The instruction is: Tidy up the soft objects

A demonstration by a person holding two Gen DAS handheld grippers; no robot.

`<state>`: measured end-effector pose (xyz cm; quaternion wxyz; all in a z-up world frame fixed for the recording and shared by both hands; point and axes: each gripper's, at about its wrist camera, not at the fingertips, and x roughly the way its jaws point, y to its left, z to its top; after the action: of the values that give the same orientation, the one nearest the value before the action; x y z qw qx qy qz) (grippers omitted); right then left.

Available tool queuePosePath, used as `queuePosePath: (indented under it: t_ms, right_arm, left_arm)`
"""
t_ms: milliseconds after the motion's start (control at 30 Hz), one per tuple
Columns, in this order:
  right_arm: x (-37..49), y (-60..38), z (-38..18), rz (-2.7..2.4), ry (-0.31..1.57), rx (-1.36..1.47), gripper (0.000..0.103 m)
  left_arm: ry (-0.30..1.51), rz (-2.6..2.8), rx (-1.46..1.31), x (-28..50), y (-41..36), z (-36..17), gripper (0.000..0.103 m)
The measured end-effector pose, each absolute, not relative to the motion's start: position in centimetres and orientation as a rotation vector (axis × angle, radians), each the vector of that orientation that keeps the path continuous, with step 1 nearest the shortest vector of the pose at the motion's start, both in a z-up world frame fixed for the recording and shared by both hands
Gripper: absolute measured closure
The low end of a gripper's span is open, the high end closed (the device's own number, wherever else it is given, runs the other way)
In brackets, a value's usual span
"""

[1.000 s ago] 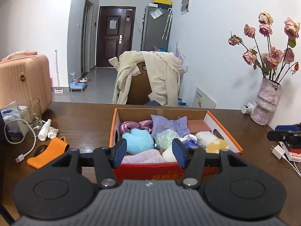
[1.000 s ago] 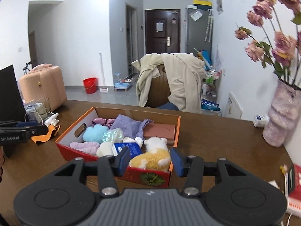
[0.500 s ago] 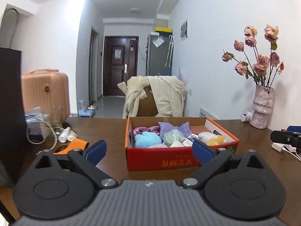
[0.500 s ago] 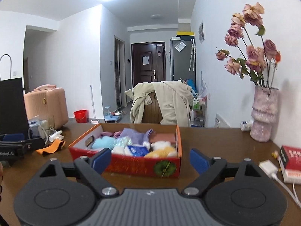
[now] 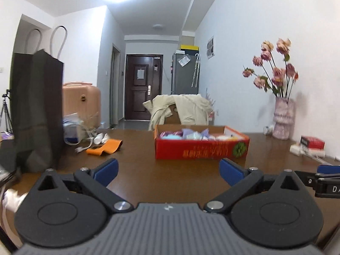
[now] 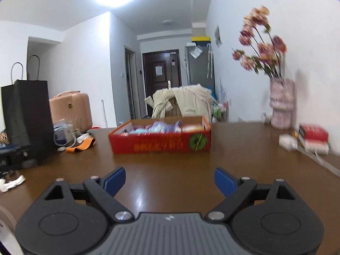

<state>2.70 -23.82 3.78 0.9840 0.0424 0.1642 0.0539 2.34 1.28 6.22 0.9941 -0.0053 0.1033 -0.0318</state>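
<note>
A red cardboard box (image 5: 201, 148) filled with several soft toys and cloths (image 5: 187, 135) stands mid-table, well ahead of both grippers; it also shows in the right wrist view (image 6: 161, 141). My left gripper (image 5: 169, 172) is open and empty, low over the bare table (image 5: 148, 170) near its front. My right gripper (image 6: 170, 180) is open and empty, also low over the table (image 6: 170, 165). The tip of the right gripper shows at the right edge of the left wrist view (image 5: 325, 182).
A tall black paper bag (image 5: 36, 110) stands at the left. An orange strap (image 5: 106, 146), cables and small bottles lie beside it. A vase of pink flowers (image 5: 283, 119), a red book (image 5: 312, 143) and a charger sit at the right. A coat-draped chair (image 5: 180, 110) stands behind the table.
Both grippers have pulled back from the box and dropped lower, and their jaws have opened wide. The box now sits farther away in both views.
</note>
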Motion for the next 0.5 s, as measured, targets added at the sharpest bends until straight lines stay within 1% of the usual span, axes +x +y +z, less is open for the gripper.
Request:
queuePosePath:
  t_ms: [133, 500]
  right_arm:
    - [0.1, -23.7, 2.6, 0.128, 0.353, 0.087, 0.011]
    - [0.6, -23.4, 3.2, 0.144, 0.341, 0.066, 0.011]
  left_arm:
    - [0.218, -0.072, 0.061, 0.1, 0.3, 5.0, 0.0]
    - [0.219, -0.07, 0.01, 0.5, 0.9, 5.1, 0.0]
